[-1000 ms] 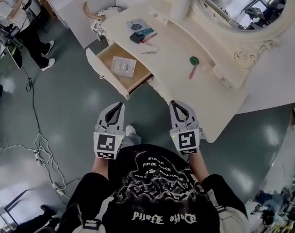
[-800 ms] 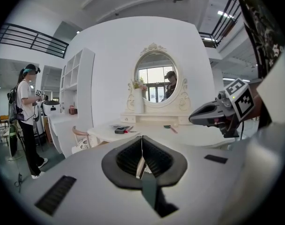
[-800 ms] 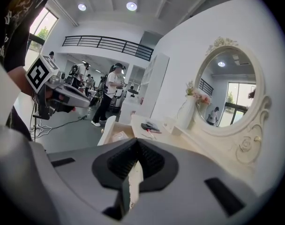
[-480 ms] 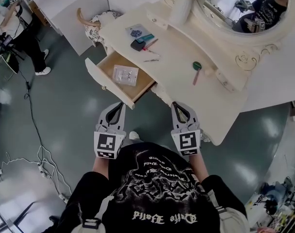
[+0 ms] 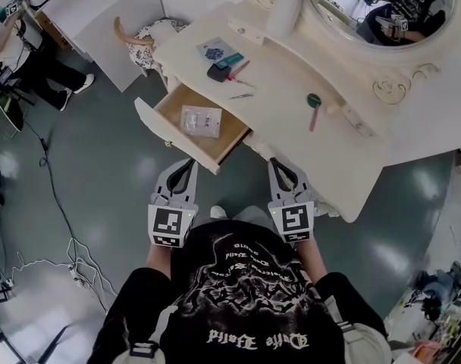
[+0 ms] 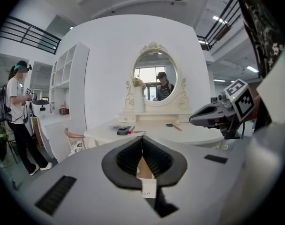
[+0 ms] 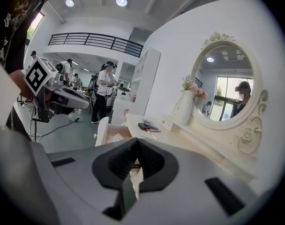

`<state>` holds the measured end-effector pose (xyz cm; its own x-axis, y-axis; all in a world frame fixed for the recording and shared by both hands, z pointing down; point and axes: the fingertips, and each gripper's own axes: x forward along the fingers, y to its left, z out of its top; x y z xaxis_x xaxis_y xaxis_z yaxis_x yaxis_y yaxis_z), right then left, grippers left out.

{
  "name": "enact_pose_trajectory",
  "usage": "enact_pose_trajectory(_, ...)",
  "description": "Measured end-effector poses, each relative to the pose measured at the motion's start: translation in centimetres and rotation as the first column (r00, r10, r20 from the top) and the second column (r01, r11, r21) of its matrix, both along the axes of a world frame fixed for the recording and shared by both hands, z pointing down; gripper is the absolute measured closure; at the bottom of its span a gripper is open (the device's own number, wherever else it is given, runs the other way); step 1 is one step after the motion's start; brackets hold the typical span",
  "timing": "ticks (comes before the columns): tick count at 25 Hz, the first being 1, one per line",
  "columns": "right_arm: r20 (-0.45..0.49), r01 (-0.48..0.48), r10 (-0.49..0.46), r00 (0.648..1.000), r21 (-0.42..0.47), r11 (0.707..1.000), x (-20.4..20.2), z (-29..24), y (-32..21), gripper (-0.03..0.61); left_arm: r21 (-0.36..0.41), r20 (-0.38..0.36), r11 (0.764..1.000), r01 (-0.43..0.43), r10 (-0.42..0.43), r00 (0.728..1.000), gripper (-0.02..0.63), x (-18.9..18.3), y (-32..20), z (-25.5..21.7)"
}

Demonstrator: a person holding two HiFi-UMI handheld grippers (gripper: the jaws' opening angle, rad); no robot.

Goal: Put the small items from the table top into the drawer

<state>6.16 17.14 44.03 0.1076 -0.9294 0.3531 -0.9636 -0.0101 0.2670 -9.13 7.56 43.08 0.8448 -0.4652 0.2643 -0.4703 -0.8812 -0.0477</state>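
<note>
Left gripper (image 5: 185, 164) and right gripper (image 5: 276, 162), jaws pressed together and empty, have drawn nearer the open drawer (image 5: 149, 118); small items (image 5: 218, 72) lie untouched on the table (image 5: 283, 67)

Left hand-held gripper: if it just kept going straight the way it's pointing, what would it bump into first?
Most likely the white front panel of the open drawer, which lies straight ahead of the left hand-held gripper. Depth is hard to judge, but nothing shows in between.

Glossy floor (image 5: 101, 173), bare-wood drawer (image 5: 172, 105)
</note>
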Motion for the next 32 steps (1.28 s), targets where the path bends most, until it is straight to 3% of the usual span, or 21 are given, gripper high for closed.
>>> enact_pose_trajectory(13,0.009,-0.001,0.001,1.0,-0.022,1.0,-0.1,0.6,-1.5,0.568,-0.022,-0.008,0.999,0.031,-0.031,0.999,0.598,-1.0,-1.5,0.6)
enact_pose_trajectory(32,0.044,0.106,-0.104,0.994,-0.044,0.993,3.0,1.2,-11.4,0.568,-0.055,0.025,0.989,0.138,-0.137,0.99,0.598,0.9,-8.5,1.3)
